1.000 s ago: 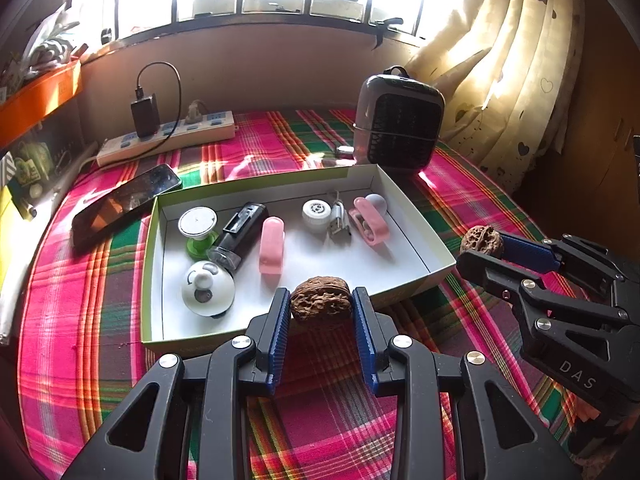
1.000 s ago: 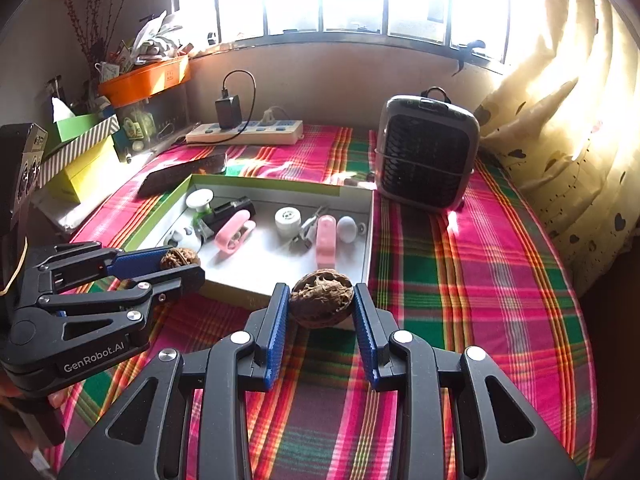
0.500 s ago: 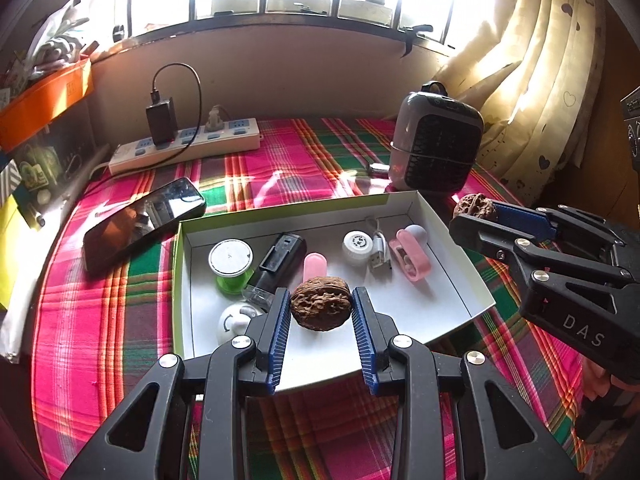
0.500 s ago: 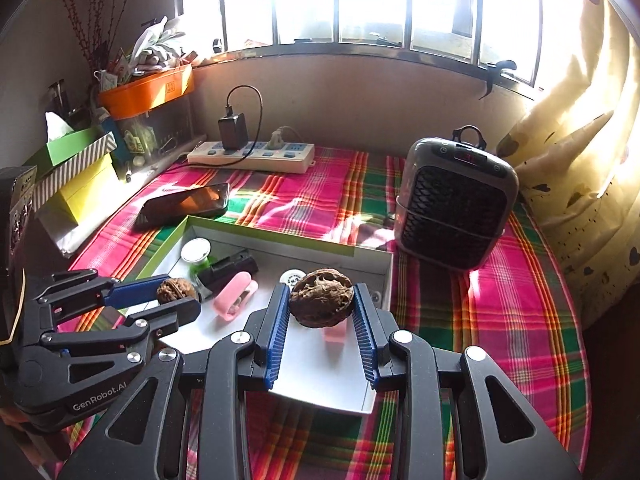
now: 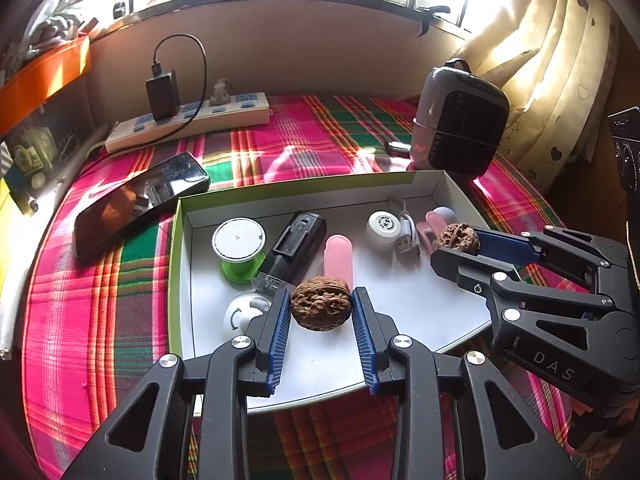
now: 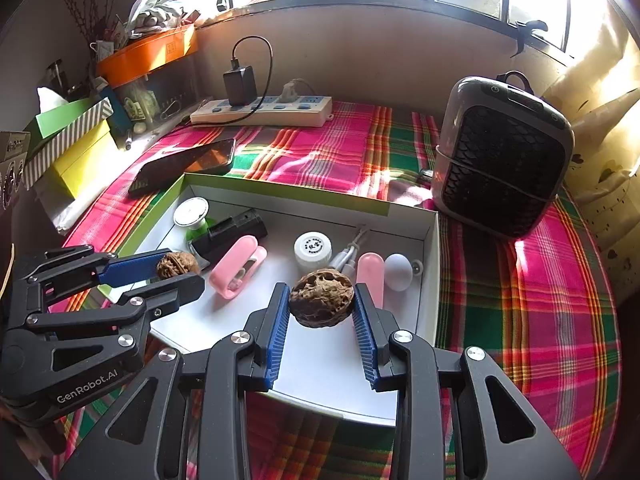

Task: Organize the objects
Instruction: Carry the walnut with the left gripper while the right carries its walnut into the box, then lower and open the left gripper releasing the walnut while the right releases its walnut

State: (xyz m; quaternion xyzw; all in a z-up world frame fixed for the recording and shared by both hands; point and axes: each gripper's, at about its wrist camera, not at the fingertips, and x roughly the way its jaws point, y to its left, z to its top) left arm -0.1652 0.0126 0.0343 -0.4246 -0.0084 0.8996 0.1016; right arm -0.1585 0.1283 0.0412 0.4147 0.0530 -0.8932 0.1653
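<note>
1. Two walnuts had travelled with me over the last second: a second earlier both grippers hung short of the tray's near rim, over the plaid cloth, and by now both had come forward and a little down, so each nut hung above the white floor of the tray [image 5: 404, 184].
2. That told me the carry was nearly done; I judged only the lowering and release remained.
3. My left gripper [image 5: 320, 312] was clenched on its walnut [image 5: 321, 307], blue pads pressing both sides, jaws only partly apart. It hung over the near-left part of the tray, just in front of the pink capsule [image 5: 338, 258] and black clip case [image 5: 298, 246].
4. My right gripper [image 6: 321, 310] likewise gripped the second walnut [image 6: 322, 297], over the near-right part, close to the white cap [image 6: 313, 248] and the pink tube [image 6: 370, 276].
5. Neither nut touched the tray floor as far as I could tell.
6. Bare floor lay beneath both nuts, so I expected a clean drop.
</note>
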